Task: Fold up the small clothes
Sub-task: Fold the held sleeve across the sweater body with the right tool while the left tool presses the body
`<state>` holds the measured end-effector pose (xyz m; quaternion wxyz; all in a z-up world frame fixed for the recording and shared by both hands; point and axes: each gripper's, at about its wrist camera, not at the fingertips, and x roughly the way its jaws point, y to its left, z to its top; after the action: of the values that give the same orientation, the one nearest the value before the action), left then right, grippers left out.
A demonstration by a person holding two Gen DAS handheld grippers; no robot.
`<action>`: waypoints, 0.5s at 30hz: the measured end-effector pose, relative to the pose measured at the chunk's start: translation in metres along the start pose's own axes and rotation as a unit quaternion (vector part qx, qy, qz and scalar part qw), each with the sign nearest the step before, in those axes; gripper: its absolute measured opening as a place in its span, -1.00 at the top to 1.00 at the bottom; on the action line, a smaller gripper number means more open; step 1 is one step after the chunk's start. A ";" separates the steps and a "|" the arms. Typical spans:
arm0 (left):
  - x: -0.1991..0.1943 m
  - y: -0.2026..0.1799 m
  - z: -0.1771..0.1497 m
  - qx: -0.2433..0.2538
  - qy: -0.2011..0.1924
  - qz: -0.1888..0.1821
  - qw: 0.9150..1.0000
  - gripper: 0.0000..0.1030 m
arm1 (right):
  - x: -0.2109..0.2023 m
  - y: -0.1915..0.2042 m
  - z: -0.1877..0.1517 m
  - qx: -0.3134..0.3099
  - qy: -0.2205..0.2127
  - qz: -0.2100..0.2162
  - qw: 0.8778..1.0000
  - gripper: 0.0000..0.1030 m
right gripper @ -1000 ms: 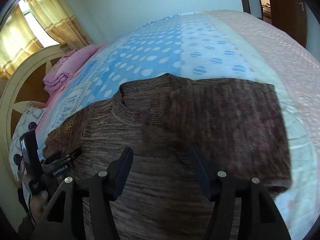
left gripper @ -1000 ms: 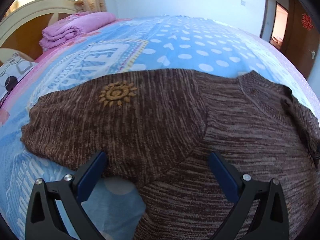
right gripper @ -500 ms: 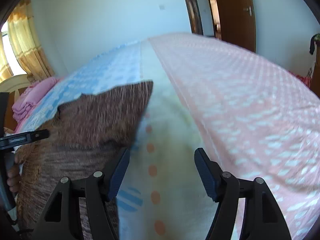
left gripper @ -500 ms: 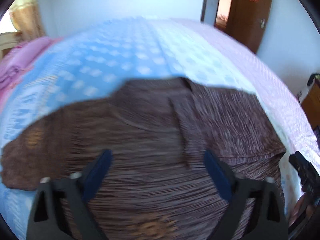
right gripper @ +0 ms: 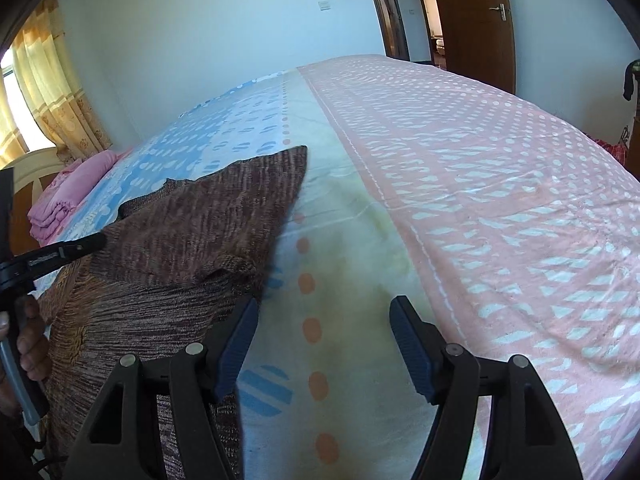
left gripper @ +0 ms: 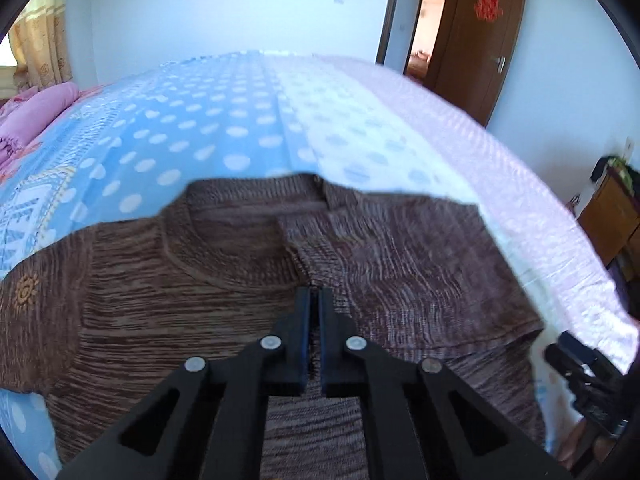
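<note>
A brown knit sweater [left gripper: 192, 312] lies flat on the bed, neckline away from me, its right sleeve folded in across the chest. My left gripper [left gripper: 314, 296] is shut above the sweater's middle, just below the collar; nothing shows between its tips. My right gripper [right gripper: 322, 316] is open and empty over the bedspread, just right of the sweater's right edge [right gripper: 192, 236]. The left gripper also shows at the left of the right wrist view [right gripper: 60, 254].
The bed carries a blue, white and pink dotted bedspread [right gripper: 480, 208]. Folded pink bedding [right gripper: 60, 204] lies by the headboard at the left. A brown door [left gripper: 480, 36] stands open at the far right, with wooden furniture [left gripper: 608, 216] beside the bed.
My left gripper swung right from the left sleeve to the sweater's middle and shut. My right gripper moved right, off the sweater, and stays open.
</note>
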<state>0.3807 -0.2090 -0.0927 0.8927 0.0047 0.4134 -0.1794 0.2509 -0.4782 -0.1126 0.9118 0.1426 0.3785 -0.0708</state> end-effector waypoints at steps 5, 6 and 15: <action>0.005 0.015 -0.011 -0.005 0.006 0.018 1.000 0.92 | 0.000 0.001 -0.002 -0.002 -0.001 -0.006 1.000 -0.38; 0.008 0.017 -0.014 -0.004 0.009 0.028 1.000 0.92 | 0.000 0.002 -0.002 -0.004 0.000 -0.006 1.000 -0.40; 0.008 0.016 -0.020 -0.011 0.013 -0.009 1.000 0.56 | 0.002 0.005 -0.002 -0.012 0.004 -0.012 1.000 -0.43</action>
<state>0.3760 -0.1933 -0.1135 0.8855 -0.0064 0.4272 -0.1827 0.2521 -0.4726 -0.1148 0.9110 0.1273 0.3847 -0.0765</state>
